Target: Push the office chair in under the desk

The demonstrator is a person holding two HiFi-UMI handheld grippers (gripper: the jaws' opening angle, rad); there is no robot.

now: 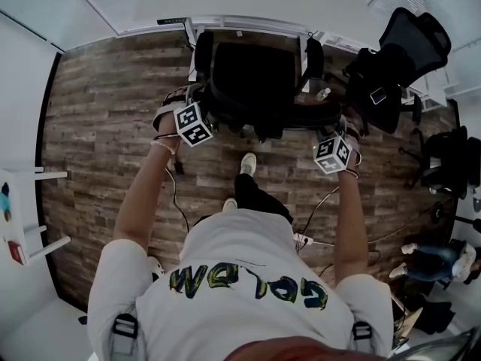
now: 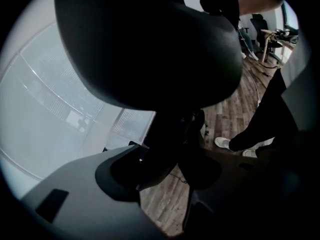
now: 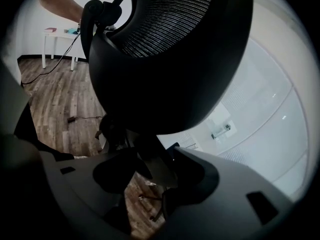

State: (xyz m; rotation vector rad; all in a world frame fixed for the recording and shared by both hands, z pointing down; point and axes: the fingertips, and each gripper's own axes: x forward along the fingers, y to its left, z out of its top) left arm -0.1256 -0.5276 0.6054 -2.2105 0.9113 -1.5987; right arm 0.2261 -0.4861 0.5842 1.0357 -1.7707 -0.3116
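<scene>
wood plank floor (image 1: 105, 104), black mesh office chair (image 1: 252, 81)

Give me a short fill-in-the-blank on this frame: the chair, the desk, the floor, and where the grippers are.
1. The office chair in front of the person is ___ in colour.
2. The desk just beyond it has a ___ top.
3. The floor is laid with ___ planks.
4. The left gripper and right gripper both hold the chair by its ___.

Missing words: black; white; wood; backrest.
</scene>
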